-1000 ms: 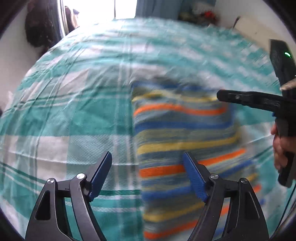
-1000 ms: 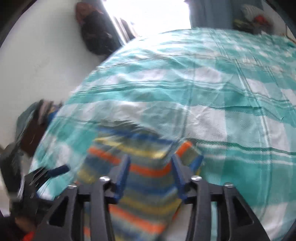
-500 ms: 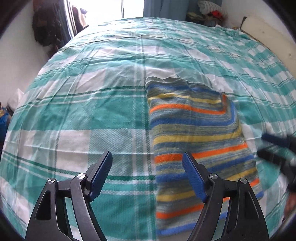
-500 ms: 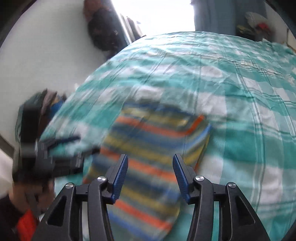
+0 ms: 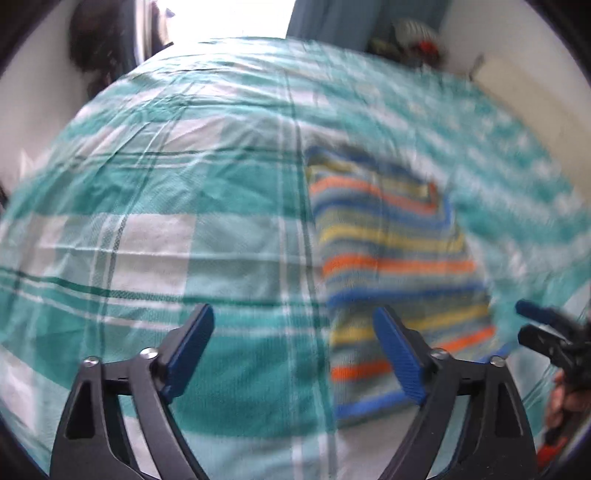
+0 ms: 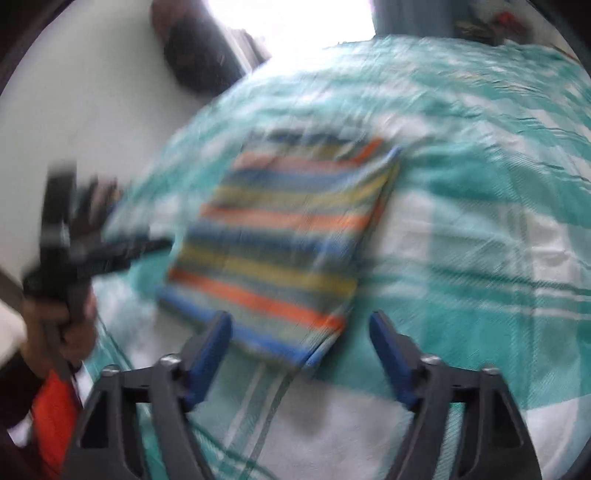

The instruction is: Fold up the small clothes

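Observation:
A small striped garment (image 5: pixel 391 258), banded in blue, yellow, orange and grey, lies folded flat on the teal checked bedspread (image 5: pixel 184 206). In the right wrist view the same garment (image 6: pixel 291 236) sits just beyond my right gripper (image 6: pixel 299 332), whose jaws are opening with nothing between them. My left gripper (image 5: pixel 295 332) hangs over the bedspread at the garment's left edge, jaws opening too and empty. Each view also catches the other gripper: the right one (image 5: pixel 543 332) at the far right, the left one (image 6: pixel 110 247) at the left, held by a hand (image 6: pixel 62 325).
The bed fills both views. A dark bag (image 6: pixel 195 55) hangs on the white wall by a bright window (image 5: pixel 229 18). Clutter (image 5: pixel 410 37) lies past the far right corner of the bed. A sleeve with an orange patch (image 6: pixel 51 417) shows at lower left.
The right gripper let go of the garment's edge, drew back toward me and widened. The left gripper slid left of the garment and opened a little more. The garment now lies flat, untouched.

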`<state>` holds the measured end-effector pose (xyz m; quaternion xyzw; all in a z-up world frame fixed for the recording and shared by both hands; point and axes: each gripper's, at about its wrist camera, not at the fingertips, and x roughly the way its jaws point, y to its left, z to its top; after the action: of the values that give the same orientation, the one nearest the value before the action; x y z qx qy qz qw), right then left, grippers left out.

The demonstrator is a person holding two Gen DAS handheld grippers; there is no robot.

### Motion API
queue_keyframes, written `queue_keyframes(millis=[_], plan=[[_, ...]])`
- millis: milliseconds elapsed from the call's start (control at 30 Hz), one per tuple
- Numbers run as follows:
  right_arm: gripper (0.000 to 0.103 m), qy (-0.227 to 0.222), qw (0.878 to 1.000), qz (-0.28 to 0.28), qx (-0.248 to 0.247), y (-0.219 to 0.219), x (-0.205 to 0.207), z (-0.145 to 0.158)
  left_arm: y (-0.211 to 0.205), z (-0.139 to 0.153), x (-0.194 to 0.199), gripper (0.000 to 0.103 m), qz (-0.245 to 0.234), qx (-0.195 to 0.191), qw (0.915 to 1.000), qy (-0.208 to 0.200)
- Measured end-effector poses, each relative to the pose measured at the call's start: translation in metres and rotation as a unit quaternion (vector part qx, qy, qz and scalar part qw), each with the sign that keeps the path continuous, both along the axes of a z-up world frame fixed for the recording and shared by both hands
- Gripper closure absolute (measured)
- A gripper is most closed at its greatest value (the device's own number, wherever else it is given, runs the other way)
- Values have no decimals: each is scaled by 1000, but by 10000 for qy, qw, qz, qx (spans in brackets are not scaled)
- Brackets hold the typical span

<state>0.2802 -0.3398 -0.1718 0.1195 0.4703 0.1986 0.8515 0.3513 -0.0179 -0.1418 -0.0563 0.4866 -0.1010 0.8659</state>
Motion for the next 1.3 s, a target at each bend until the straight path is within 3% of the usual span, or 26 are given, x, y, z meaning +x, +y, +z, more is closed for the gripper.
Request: queue_keyframes(millis=[133,200,267,333,400,467,533,567,600,633,733,833,967,1033,1167,1200,1233,1300], plan=[[23,169,9934,-477,1026,-43,49,-13,1,-25,29,15,-229,-562,9972,447],[25,456,9853,-588,1538,-54,77,-33,-11,-40,30,17,-521,-585,9949,635],[31,872,9714,-591,2129,-57,108,-60,-21,-43,21,16,-811,-426,9947,478],[32,1001,9603,-469,2561,-55,128,-78,-27,-47,13,16,-1046,-485,9924,440],[45,984,9485,-305,2994,-49,146,-87,-29,-50,12,15,-1143,-693,9899,473],[50,1054,9333,-359,3414,-46,163,-98,-33,-51,13,15,-1203,-844,9877,530],[65,1197,9213,-330,3685,-42,177,-107,-37,-52,16,16,-1252,-985,9853,617],[76,1300,9246,-248,3573,-36,183,-109,-39,-52,16,18,-1285,-1037,9842,640],[81,1332,9285,-195,3462,-33,185,-109,-42,-51,16,37,-1323,-1085,9831,658],[81,1326,9378,-114,3206,-29,188,-106,-43,-52,15,65,-1343,-1096,9824,697],[83,965,9588,-9,2670,-20,185,-83,-40,-50,15,87,-1159,-1080,9851,674],[84,462,9713,149,2330,-9,175,-46,-39,-38,13,90,-1085,-1085,9867,531],[84,-134,9782,526,2005,16,165,14,-32,-1,7,90,-1094,-1002,9888,136],[84,-359,9769,674,1997,22,164,39,-23,21,6,90,-1075,-982,9893,-93],[84,-665,9716,834,2110,37,166,75,-9,40,12,85,-1009,-919,9902,-285],[80,-664,9728,799,2069,41,171,77,-7,35,15,70,-934,-828,9919,-222],[75,-577,9761,696,1974,40,175,73,-7,27,20,42,-824,-687,9942,-123],[23,-360,9904,213,1314,39,180,61,-5,7,24,21,-409,-51,9991,-46]])
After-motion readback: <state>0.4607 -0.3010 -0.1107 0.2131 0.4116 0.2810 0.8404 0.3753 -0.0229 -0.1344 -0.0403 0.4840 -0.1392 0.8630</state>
